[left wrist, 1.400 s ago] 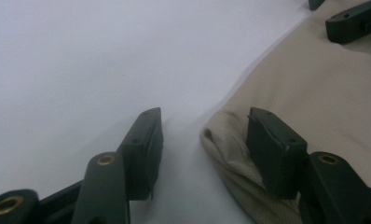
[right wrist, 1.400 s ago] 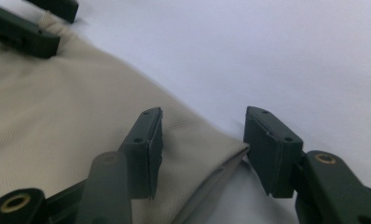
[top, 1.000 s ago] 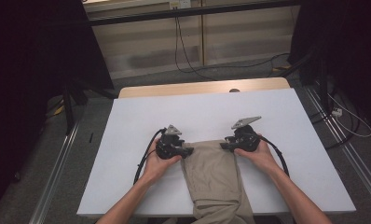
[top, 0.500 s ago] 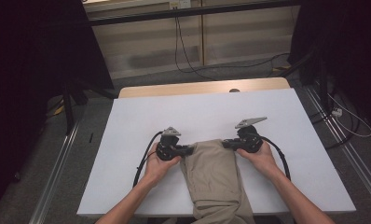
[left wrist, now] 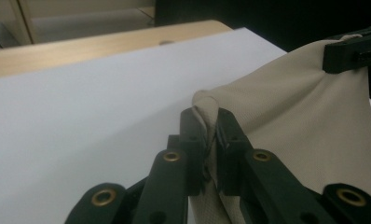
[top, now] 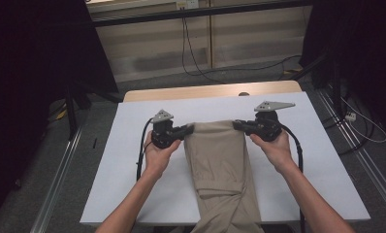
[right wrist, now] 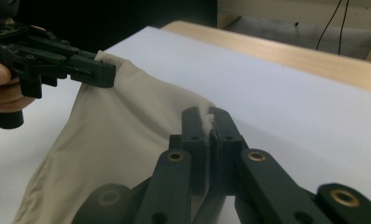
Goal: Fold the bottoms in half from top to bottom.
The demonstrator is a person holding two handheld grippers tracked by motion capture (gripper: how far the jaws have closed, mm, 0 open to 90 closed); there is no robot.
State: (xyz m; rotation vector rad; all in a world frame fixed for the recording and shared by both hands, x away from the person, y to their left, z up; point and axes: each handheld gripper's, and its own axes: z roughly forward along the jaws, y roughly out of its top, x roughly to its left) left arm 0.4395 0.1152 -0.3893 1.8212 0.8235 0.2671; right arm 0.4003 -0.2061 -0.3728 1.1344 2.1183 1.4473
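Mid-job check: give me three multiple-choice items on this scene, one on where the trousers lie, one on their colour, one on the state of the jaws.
1. Where does the far edge of the trousers sit?
A. Between the two grippers
B. On the floor
C. On the wooden strip

2. What colour are the trousers?
A. Blue
B. Beige
C. Black

3. How do the jaws of the left gripper and the right gripper stand?
A. Both open
B. One open
C. Both shut on cloth

Key: 1 A, the high view shows a gripper at each far corner, over the white table. 2 B, the cloth is beige in all views. 3 C, each gripper view shows cloth pinched between closed jaws.
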